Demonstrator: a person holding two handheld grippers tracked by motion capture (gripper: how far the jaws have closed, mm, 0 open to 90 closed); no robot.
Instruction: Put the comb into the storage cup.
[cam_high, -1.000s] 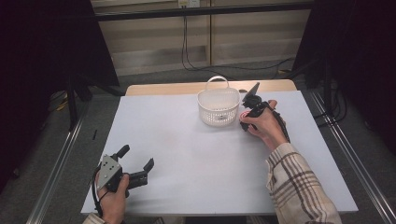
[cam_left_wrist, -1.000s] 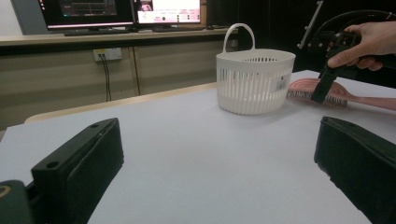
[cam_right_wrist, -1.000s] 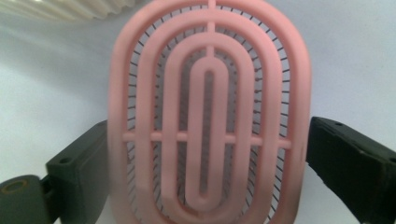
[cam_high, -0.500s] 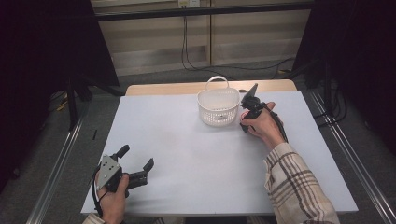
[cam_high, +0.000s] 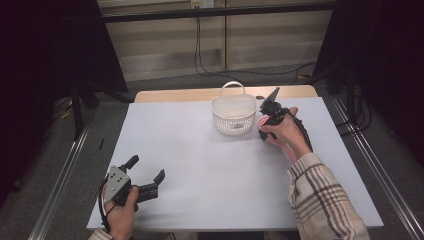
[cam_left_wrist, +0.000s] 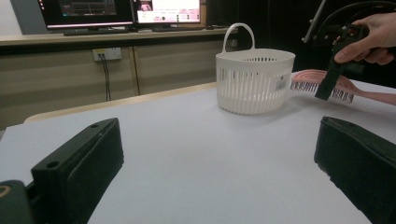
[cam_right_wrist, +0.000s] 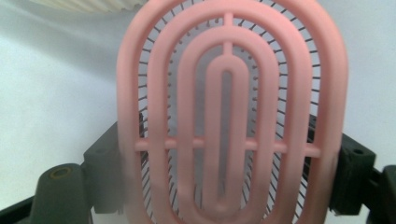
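Note:
A pink oval hairbrush (cam_right_wrist: 229, 93) lies bristles-down on the white table (cam_high: 210, 165), just right of a white slatted basket (cam_high: 234, 112). My right gripper (cam_high: 263, 132) points down at it beside the basket, one jaw against each long edge of the brush head. It is shut on the brush (cam_left_wrist: 359, 91), whose handle runs off to the right on the table. The basket (cam_left_wrist: 254, 79) stands upright with its handle raised. My left gripper (cam_high: 147, 168) rests near the front left corner, jaws wide open with nothing between them (cam_left_wrist: 219, 154).
The wooden table edge (cam_high: 175, 94) shows behind the white sheet. Metal rails (cam_high: 60, 185) run along both sides of the table. Monitors (cam_left_wrist: 121, 11) and cables sit on the far wall. A plaid sleeve (cam_high: 320, 200) crosses the right front.
The right hand has settled slightly lower next to the basket. The left gripper has not moved.

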